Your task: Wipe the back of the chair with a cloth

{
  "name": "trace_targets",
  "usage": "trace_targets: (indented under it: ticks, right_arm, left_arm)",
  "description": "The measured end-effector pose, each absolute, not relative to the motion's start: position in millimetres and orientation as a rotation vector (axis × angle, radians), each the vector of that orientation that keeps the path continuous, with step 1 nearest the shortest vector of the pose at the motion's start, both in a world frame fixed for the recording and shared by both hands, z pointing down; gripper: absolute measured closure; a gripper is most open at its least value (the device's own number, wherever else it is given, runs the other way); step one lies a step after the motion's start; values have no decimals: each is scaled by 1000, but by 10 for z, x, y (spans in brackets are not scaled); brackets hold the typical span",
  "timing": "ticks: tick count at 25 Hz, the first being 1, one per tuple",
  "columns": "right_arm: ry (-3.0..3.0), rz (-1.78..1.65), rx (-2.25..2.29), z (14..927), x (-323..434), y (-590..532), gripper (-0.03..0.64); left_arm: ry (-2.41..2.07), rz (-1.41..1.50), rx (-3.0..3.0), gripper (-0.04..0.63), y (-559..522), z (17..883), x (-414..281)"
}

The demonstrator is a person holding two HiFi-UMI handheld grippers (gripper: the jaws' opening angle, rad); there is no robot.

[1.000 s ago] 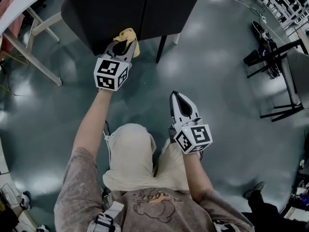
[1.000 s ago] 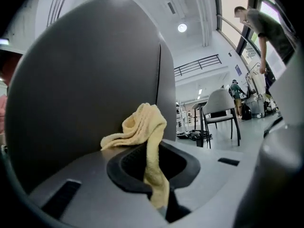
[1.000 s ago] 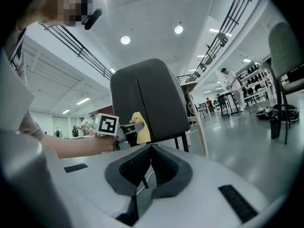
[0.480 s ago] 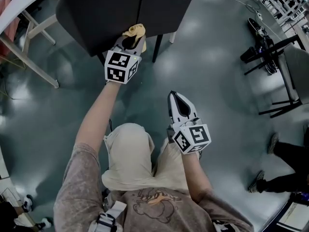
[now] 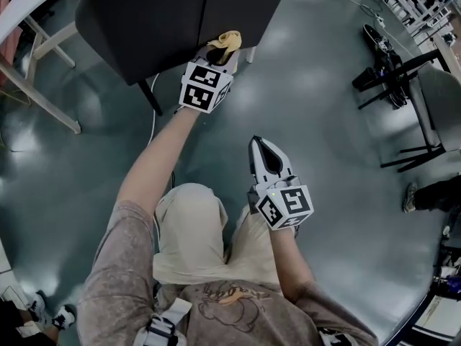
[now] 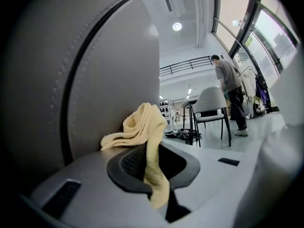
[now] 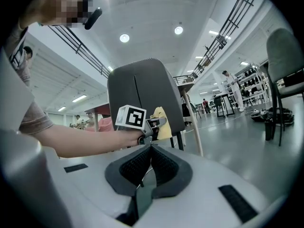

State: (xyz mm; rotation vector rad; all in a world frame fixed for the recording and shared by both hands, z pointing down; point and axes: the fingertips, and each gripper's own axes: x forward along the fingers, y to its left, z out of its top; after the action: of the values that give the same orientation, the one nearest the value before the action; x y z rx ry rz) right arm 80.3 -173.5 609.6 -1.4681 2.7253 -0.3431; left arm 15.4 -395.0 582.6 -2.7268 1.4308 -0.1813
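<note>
Cloth, yellow and bunched, lies against the chair back near its lower right corner, right of the centre seam. Left hand-held gripper is clamped on the cloth, with a tail hanging below the jaws. Right hand-held gripper is closed on nothing, low over the floor, well apart from the chair. Judgement: wiping is under way. Recommend pressing the bunched part flat, overlapping the passes, and keeping the jaw tips off the upholstery.

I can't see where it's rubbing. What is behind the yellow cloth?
The chair back is right behind the cloth, which the left gripper pinches. The patch under the cloth is covered.
</note>
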Motion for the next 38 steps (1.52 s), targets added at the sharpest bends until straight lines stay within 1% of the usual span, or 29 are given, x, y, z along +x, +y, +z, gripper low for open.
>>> trace_targets:
  ticks: [11,16,23,31,38]
  right_arm:
    - [2694,-321,-1561,6061,1079,-1732,592]
    - [2678,-325,-1577,6084,1166,-1730,592]
    - [2677,-336,-1546,6096,1158,-1717,592]
    - [2705,-358,-1482,6129,1028,-1730,592]
    - [2738,-337,-1429,6097,974,-1715,592]
  left_arm:
    - [1241,-259,-2841,545,-4234,5923,1032]
    - [1242,-241,-2851,545,-4168,5893,1046]
    - [1299,-204,-2838,545,-3802,5846,536]
    - [1456,-100,-2803,545,-3202,5660,-438]
    - [1602,-76,-2747,545,-2585,5619,-1217]
